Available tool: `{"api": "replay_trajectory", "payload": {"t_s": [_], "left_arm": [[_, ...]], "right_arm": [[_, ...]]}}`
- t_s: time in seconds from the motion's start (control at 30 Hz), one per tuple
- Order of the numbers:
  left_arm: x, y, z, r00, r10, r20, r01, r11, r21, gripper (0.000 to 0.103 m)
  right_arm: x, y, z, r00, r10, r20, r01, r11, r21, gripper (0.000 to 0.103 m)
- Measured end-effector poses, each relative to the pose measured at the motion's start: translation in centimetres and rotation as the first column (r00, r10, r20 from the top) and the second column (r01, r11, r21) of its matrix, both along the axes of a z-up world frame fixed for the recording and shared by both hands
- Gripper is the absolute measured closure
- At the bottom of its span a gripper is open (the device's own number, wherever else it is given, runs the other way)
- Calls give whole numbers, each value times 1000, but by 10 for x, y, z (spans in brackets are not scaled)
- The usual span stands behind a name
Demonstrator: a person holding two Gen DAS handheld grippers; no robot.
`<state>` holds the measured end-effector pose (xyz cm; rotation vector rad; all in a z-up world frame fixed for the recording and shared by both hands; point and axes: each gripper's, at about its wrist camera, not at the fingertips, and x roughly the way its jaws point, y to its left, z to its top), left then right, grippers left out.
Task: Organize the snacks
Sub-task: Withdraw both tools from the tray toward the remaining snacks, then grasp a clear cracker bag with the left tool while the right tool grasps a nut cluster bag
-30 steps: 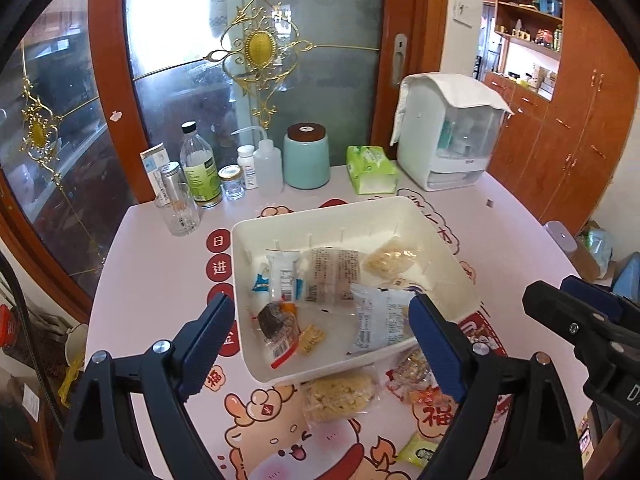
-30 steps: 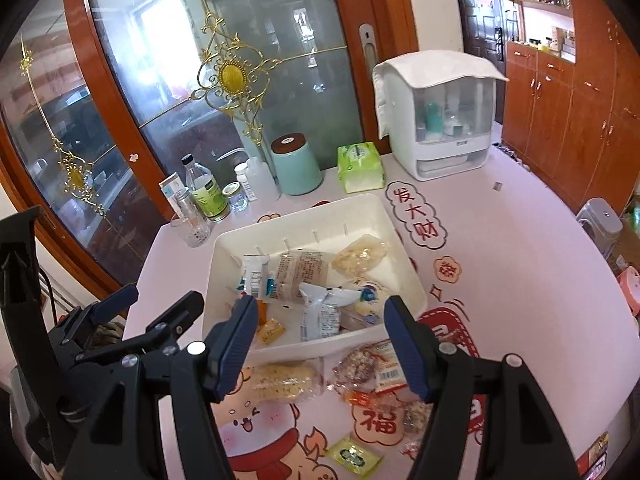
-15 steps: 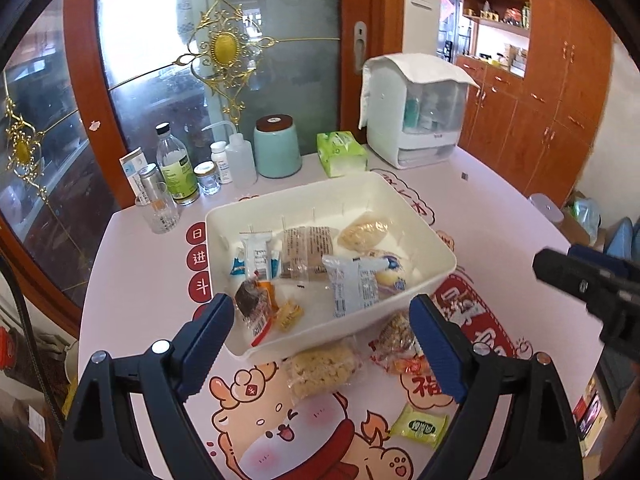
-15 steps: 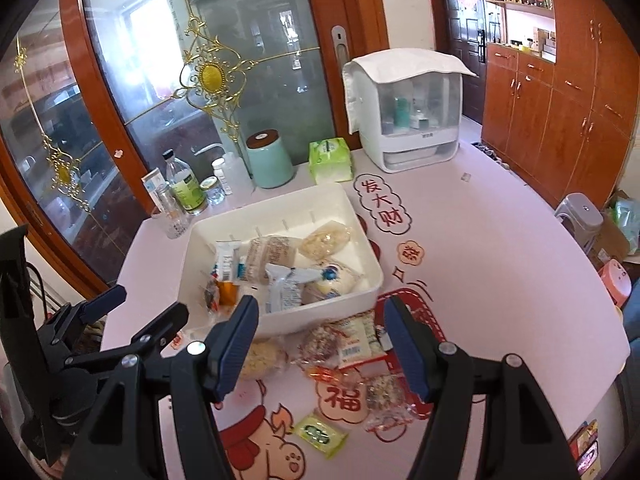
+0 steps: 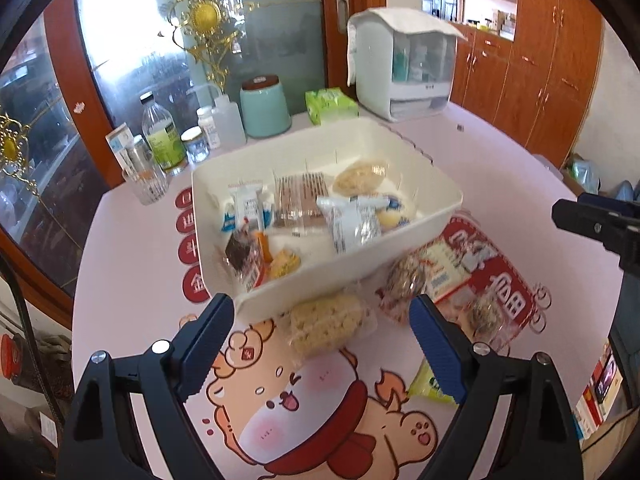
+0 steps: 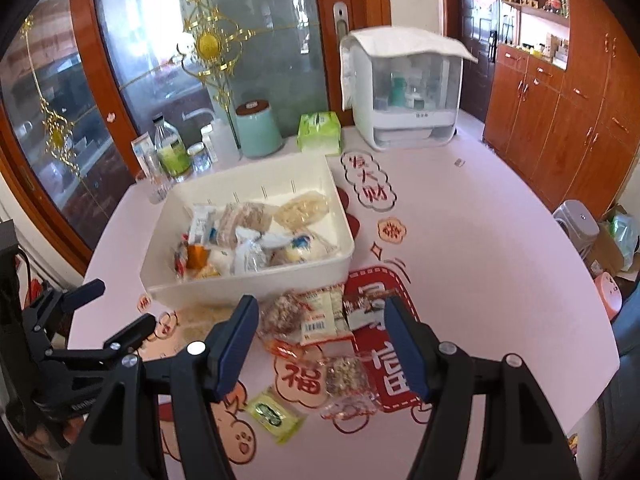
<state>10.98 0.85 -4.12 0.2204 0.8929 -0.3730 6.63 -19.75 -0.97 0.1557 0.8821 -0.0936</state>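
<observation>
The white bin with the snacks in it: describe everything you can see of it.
The white bin is a shallow, open-topped rectangular tub, seemingly glossy plastic, with a rolled rim and faint divider slots along its inner far wall. It sits flat on the pink printed tablecloth, turned at an angle to the views. Wrapped snacks cover its floor. A puffed-rice snack pack lies on the cloth by its near wall. Neither gripper touches it.

Bright daylight through glass door [image 5: 132, 40], glare there; fisheye edges bent, slight blur.
</observation>
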Motion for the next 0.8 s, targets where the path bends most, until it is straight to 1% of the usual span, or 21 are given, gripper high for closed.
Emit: {"api": "replay_trajectory", "payload": {"t_s": [0.17, 0.27, 0.37, 0.47, 0.53, 0.67, 0.8], "left_arm": [[8, 10, -36, 995, 6, -101, -5, 1000, 14, 14], [13, 14, -55, 991, 13, -132, -9, 1000, 28, 14], [19, 15, -71, 991, 9, -130, -2, 998, 55, 14], [24, 10, -83, 994, -11, -109, 19, 997, 74, 14], [29, 4, -90, 995, -29, -94, 39, 994, 102, 14], [37, -13, -104, 994, -79, -74, 89, 986, 143, 14], [46, -29, -120, 987, -132, -96, 149, 970, 194, 14]], "right_arm": [[4, -10, -27, 998, 25, -56, -24, 1000, 18, 37], [9, -20, -45, 995, 34, -93, -32, 999, 26, 37], [14, -33, -67, 990, 32, -139, -25, 998, 50, 37], [17, -45, -87, 984, 24, -179, -9, 996, 84, 37], [19, -52, -100, 978, 25, -206, -3, 994, 106, 37], [22, -57, -117, 970, 38, -238, -8, 992, 123, 37], [25, -54, -130, 960, 88, -268, -51, 989, 141, 37]]}}
